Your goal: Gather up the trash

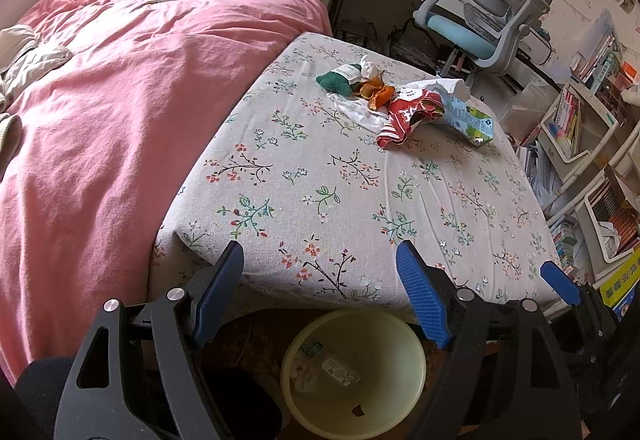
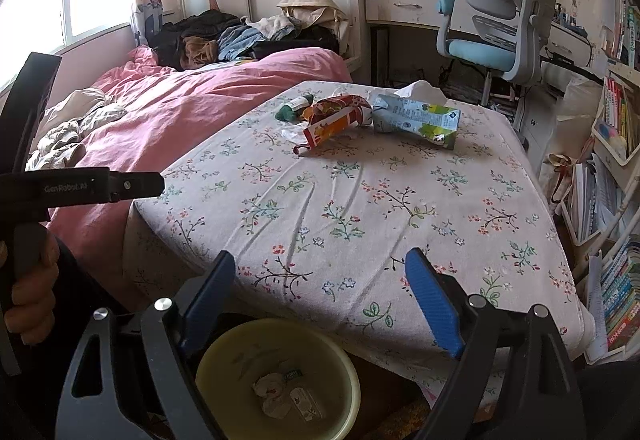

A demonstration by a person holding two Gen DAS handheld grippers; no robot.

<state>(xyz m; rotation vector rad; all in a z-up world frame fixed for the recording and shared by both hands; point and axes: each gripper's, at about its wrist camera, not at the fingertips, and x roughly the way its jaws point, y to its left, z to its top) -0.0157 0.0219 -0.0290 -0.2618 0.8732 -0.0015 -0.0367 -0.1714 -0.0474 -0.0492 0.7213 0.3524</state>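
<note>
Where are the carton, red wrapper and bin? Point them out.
carton [image 2: 416, 119]: right wrist view, on its printed side panel.
red wrapper [image 1: 404, 120]: left wrist view, on the crumpled red middle.
bin [image 2: 340, 356]: right wrist view, on the yellow rim's right side.

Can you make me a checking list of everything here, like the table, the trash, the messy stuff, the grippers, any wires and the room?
Surface: table under a floral cloth, pushed against the bed.
Job's things: on the far part of the table lie a red snack wrapper, a green-and-blue carton, a white tissue, orange peel and a small green bottle. A pale yellow bin on the floor below the near edge already holds some scraps.
Clutter: clothes pile on the pink bed.
Grippers: left gripper and right gripper both open, empty, above the bin.
Cables: nothing seen clearly.
Surroundings: blue-and-grey chair, desk, bookshelves, window.
</note>
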